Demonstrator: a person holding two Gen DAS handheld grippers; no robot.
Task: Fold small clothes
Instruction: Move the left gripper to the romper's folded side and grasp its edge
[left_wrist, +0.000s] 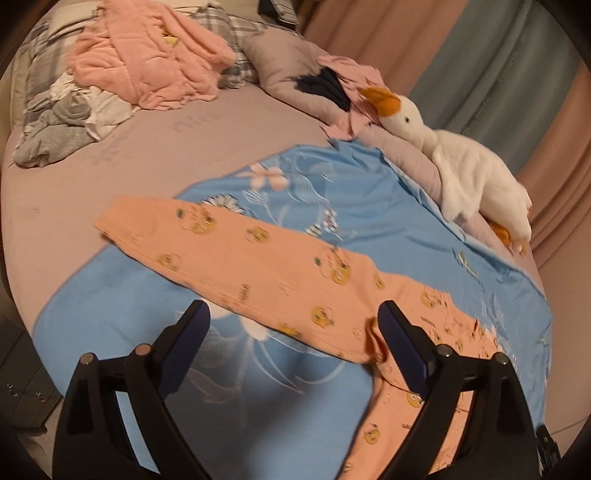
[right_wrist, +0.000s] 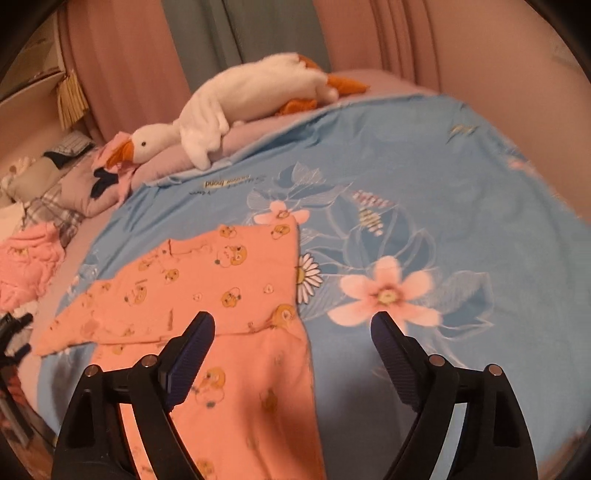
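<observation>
Orange printed garment (left_wrist: 280, 273) flat on blue sheet (right_wrist: 461, 184), beneath left tongs (left_wrist: 293, 321) and right tongs (right_wrist: 292, 332), both spread, nothing pinched

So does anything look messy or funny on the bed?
Yes: the orange cartoon-print cotton garment lies crooked on the blue flowered sheet, only partly folded. A heap of pink and grey clothes sits jumbled behind.

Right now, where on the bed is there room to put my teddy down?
The best bare patch is the blue flowered sheet to the right of the orange pajama top, below the plush goose. There is also bare pink mattress between the sheet and the laundry pile. It is crowded by that pile and the pillows.
</observation>
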